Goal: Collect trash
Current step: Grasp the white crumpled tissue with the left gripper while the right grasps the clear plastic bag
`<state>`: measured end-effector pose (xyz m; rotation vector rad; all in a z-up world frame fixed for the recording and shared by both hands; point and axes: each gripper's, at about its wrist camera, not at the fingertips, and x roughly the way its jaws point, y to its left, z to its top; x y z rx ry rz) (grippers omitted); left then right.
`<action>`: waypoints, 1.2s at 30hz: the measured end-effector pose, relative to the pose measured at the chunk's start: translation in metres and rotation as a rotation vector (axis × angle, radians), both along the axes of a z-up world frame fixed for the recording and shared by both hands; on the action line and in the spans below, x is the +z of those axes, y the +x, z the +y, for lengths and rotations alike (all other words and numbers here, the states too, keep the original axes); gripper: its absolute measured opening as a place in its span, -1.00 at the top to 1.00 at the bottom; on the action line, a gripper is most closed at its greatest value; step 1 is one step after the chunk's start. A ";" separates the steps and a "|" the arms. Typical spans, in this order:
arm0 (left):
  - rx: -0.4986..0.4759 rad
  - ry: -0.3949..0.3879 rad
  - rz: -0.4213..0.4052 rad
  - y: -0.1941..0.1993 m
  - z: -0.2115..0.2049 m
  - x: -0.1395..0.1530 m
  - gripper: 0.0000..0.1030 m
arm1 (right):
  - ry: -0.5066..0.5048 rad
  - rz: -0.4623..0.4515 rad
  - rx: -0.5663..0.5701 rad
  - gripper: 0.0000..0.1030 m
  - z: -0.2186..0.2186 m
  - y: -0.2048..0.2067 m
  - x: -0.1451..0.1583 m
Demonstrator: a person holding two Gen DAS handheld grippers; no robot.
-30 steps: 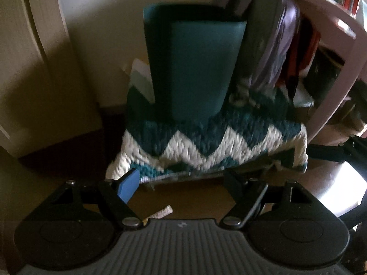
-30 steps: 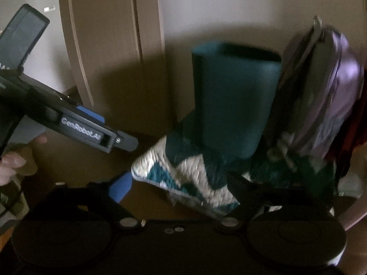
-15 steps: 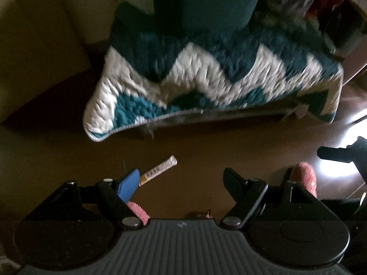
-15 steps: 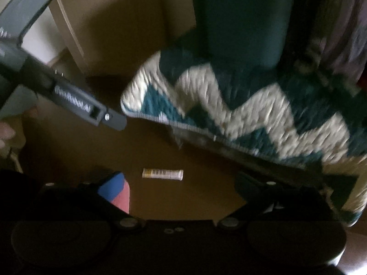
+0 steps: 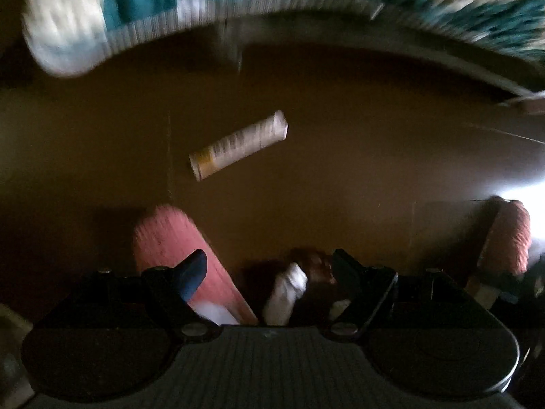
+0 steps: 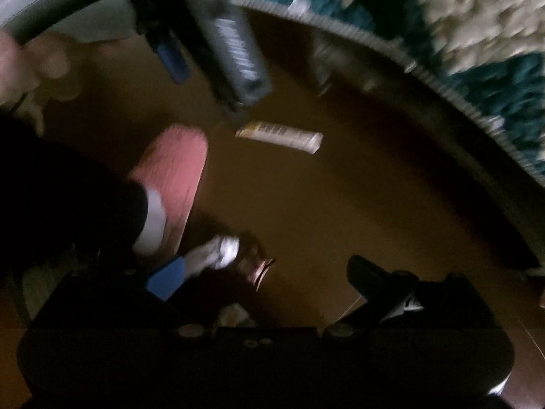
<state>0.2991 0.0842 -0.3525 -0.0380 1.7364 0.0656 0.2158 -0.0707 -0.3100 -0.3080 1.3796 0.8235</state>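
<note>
A white wrapper [image 5: 238, 145] with a yellow end and dark print lies on the brown floor [image 5: 357, 170]. The blanket [image 5: 102, 3] is teal and cream. The slippers [image 5: 163, 238] are pink, ribbed.

Brown floor [image 5: 340, 177]: wrapper [image 5: 238, 145] flat, crumpled trash [image 5: 306, 269] nr slippers [image 5: 177, 238].

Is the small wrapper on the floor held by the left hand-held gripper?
No, the wrapper lies on the brown floor, beyond the open left hand-held gripper.
</note>
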 end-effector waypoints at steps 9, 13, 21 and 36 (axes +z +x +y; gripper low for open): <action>0.088 0.015 0.157 -0.036 -0.025 -0.109 -0.55 | -0.040 0.170 0.211 -0.81 0.006 -0.041 -0.082; 0.161 -0.010 0.231 -0.047 -0.022 -0.144 -0.55 | -0.052 0.215 0.271 -0.75 0.008 -0.059 -0.110; 0.135 0.045 0.342 -0.075 -0.013 -0.202 -0.55 | -0.053 0.286 0.391 -0.57 0.017 -0.091 -0.153; 0.139 -0.013 0.412 -0.086 -0.014 -0.242 0.21 | -0.175 0.191 0.500 0.51 0.034 -0.115 -0.191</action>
